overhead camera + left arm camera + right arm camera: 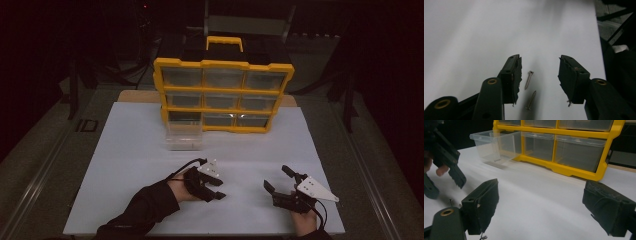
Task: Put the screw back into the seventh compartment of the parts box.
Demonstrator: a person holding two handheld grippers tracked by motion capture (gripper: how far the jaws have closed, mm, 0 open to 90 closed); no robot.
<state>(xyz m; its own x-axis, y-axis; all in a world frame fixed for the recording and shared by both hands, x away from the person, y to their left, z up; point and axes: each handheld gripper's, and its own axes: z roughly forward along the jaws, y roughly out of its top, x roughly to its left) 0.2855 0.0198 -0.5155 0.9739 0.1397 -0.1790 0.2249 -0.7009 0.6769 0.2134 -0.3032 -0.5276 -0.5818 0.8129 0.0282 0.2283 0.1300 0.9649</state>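
— Where are your fingers right now?

— My left fingers point(514, 75) are spread wide, low over the white tabletop point(474, 32), pinching nothing. Two small silvery metal screws lie loose between them: the upper screw point(529, 79) just beside the left pad, the lower screw point(531, 100) nearer me, the pair close together but apart.

— And the other hand?

— My right fingers point(480, 208) are spread too, empty, resting off to the right, well apart from the screws.

— What's beyond?

— The clear plastic drawer point(184, 136), pulled out and sitting on the tabletop just in front of the yellow-framed organizer cabinet of clear drawers point(223, 95), by its lower left corner.

— What could go wrong?

— I'd guess those screws belong in that drawer. They're thin and flat on a smooth sheet; if I close unevenly, a pad may nudge one sideways, or I could catch both and drop one on the way.
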